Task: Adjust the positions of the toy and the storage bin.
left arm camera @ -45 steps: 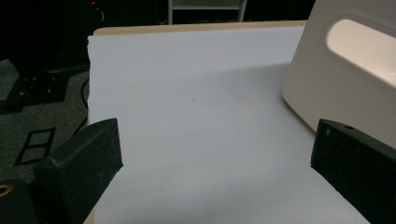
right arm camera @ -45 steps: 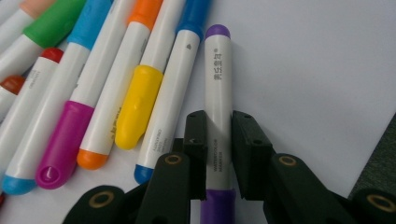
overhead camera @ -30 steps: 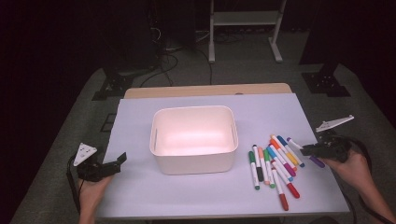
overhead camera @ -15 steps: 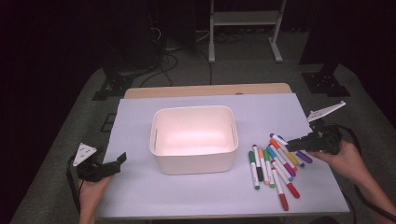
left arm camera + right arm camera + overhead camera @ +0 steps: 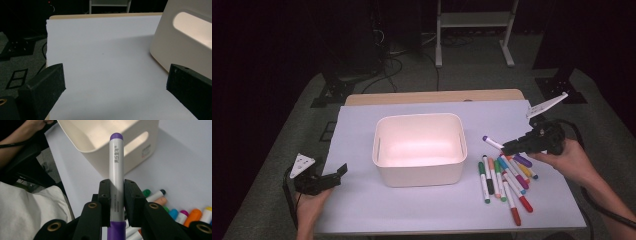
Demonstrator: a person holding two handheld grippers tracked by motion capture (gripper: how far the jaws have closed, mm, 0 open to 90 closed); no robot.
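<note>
From my remote seat, the white-covered table point(image 5: 362, 210) is the biggest thing, and the cream bin point(image 5: 419, 148) sits at its centre. A loose heap of markers point(image 5: 504, 180) lies at about four o'clock from the bin, just beside its corner. My right gripper point(image 5: 507, 148) hangs at three o'clock from the bin, above the heap, jaws clenched on the purple marker point(image 5: 116, 170), whose capped tip points toward the bin's rim. My left gripper point(image 5: 339, 172) rests at eight o'clock near the table's edge, jaws spread wide with nothing between them, well apart from the bin.
</note>
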